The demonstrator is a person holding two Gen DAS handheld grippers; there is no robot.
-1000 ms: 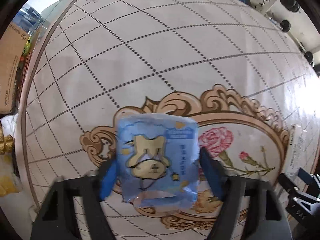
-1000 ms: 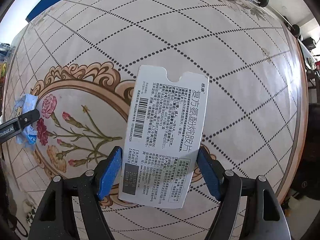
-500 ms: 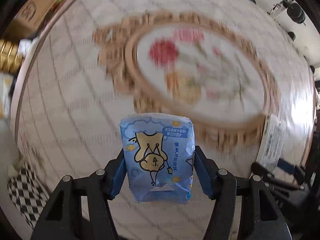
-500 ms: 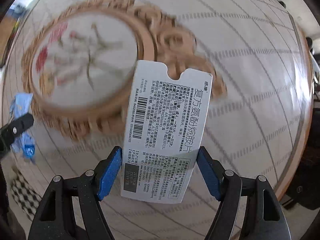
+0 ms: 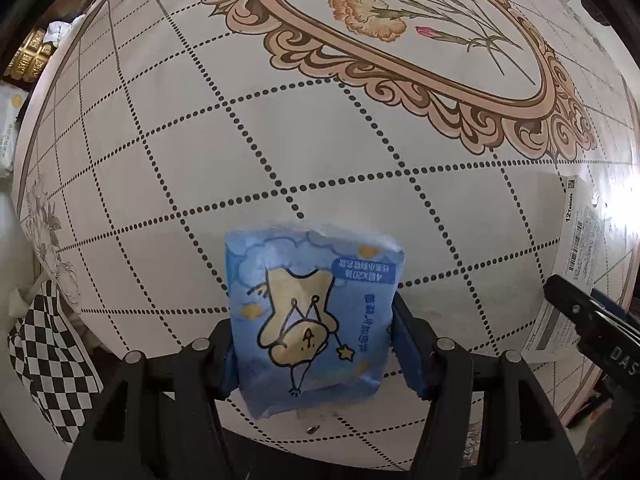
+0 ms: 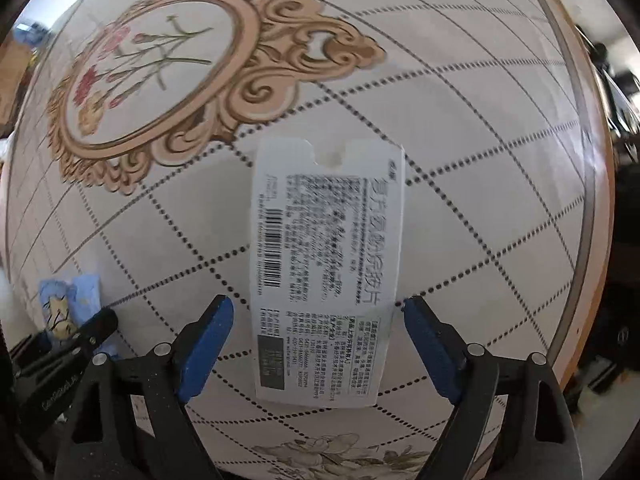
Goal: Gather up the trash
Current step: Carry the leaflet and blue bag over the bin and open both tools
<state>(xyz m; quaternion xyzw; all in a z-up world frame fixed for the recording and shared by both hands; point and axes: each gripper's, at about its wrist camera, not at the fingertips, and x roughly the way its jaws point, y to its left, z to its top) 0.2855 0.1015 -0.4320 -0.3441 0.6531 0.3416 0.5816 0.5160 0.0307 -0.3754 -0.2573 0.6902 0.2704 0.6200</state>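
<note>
Right wrist view: right gripper [image 6: 316,332] now stands wide open, blue pads clear of the card [image 6: 326,268], which a second ago was pinched; card blurred, probably dropping or just released over the table [image 6: 480,160]. Left gripper [image 5: 312,340] stays clamped on the blue packet [image 5: 312,316], lifted near the table edge. Card seems let go; packet is not yet binned.

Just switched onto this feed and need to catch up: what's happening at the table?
A person is collecting trash off the patterned table with two handheld claws. The left claw is shut on a blue tissue pack, held above the tabletop. A white printed card sits between the right claw fingers, but a gap shows beside one pad, so its grip is unclear.
</note>
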